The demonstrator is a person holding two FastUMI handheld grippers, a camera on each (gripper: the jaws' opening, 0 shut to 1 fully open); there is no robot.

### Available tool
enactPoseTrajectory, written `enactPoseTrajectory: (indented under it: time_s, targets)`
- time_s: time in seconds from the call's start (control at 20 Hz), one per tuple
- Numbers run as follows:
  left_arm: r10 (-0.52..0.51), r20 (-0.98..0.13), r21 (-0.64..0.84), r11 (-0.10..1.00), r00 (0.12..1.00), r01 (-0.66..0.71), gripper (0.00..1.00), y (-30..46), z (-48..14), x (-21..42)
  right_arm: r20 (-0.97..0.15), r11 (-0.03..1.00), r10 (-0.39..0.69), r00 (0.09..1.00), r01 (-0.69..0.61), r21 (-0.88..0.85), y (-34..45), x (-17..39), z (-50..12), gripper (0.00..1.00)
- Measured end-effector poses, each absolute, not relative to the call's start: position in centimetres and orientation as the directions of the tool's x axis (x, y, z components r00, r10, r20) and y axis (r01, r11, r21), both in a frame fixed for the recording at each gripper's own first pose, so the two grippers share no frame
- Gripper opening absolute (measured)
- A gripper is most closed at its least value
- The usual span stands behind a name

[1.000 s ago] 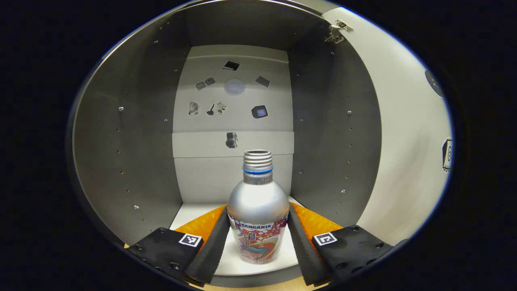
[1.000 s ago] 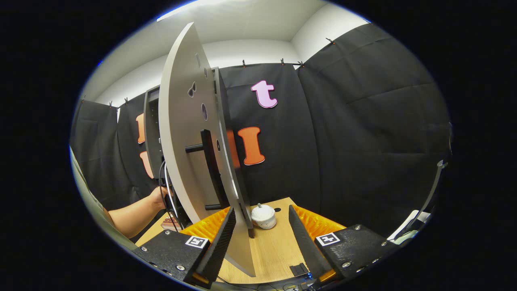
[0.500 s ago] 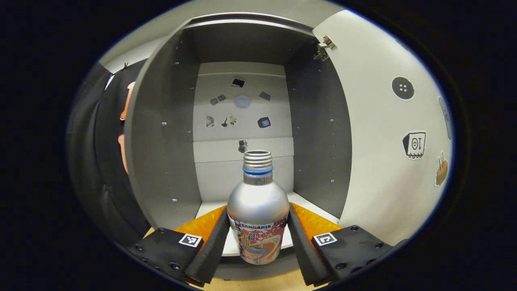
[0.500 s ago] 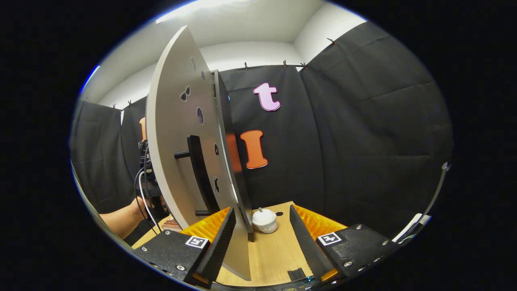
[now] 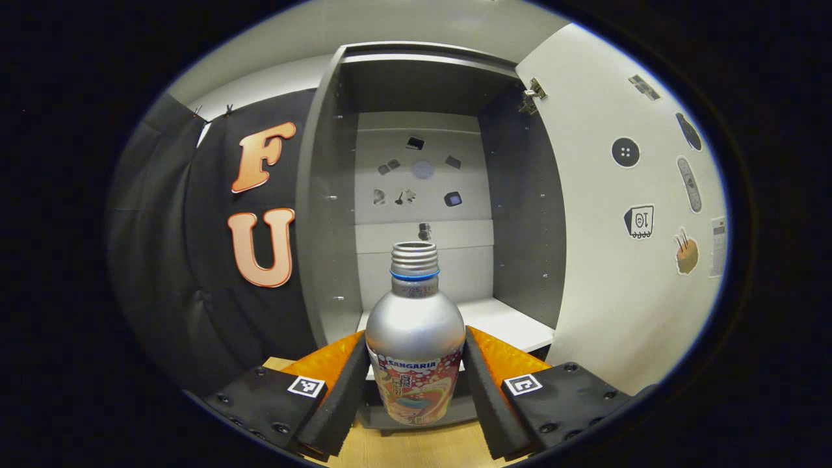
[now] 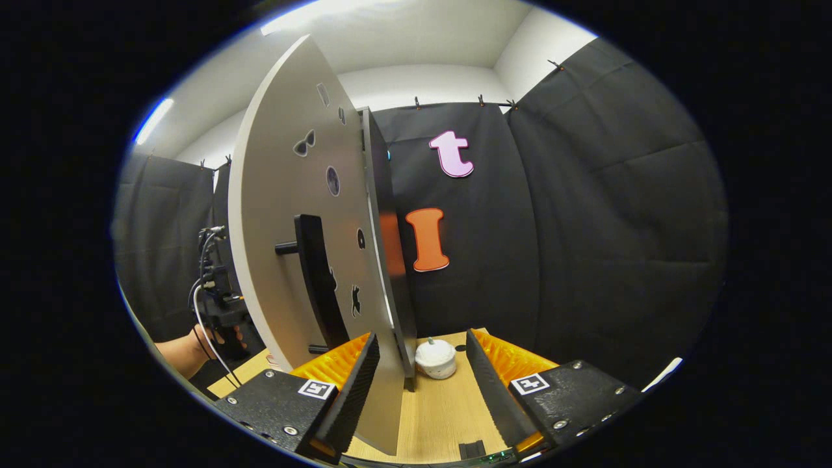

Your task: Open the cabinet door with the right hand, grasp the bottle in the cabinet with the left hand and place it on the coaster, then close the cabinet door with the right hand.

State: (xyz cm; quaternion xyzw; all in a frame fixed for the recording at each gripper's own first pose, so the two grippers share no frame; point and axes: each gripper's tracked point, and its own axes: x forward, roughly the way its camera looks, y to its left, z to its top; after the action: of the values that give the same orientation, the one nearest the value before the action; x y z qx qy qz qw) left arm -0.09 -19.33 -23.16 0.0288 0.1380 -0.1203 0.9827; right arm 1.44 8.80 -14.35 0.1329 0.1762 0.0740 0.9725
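My left gripper (image 5: 416,383) is clamped, both fingers (image 5: 341,396) pressing inward. My right gripper (image 6: 419,390) is spread wide. My left hand (image 6: 195,344) grips its handle.

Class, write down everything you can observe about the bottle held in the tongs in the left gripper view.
The silver metal bottle has a rounded shoulder, a narrow threaded neck with no cap, and a blue ring below the threads. A colourful printed label wraps its lower body. It stands upright, gripped on both sides by the left tongs, in front of the open grey cabinet, its base seen against the cabinet's lower front edge.
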Motion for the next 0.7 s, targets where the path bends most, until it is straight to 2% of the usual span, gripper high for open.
enactPoseTrajectory:
  time_s: [0.15,0.2,0.25,0.3,0.55,0.7]
  targets:
    - [-0.158,-0.295,0.050,0.982,0.942,0.181,0.83,-16.8,-24.4,-2.0,-0.311,0.945,0.212,0.926,-0.112,0.308,8.3,2.3,-14.3,0.91]
    - [-0.143,-0.302,0.047,0.985,0.942,0.164,0.87,-16.2,-24.8,-2.7,-0.310,0.943,0.216,0.926,-0.116,0.313,8.0,2.5,-14.4,0.91]
    - [-0.127,-0.308,0.037,0.989,0.943,0.146,0.84,-15.4,-25.3,-3.4,-0.309,0.943,0.218,0.926,-0.119,0.311,7.8,2.8,-14.5,0.91]
    - [-0.108,-0.312,0.030,0.992,0.944,0.123,0.87,-14.6,-25.7,-3.9,-0.310,0.944,0.222,0.925,-0.124,0.305,7.8,3.3,-14.6,0.83]
    - [0.020,-0.326,0.055,0.998,0.945,-0.002,0.85,-9.9,-27.5,-7.6,-0.311,0.935,0.288,0.906,-0.196,0.296,9.1,4.4,-15.2,0.83]
    - [0.123,-0.315,0.123,0.988,0.941,-0.089,0.85,-6.7,-28.8,-10.1,-0.324,0.922,0.336,0.885,-0.239,0.304,10.2,4.7,-15.8,0.83]
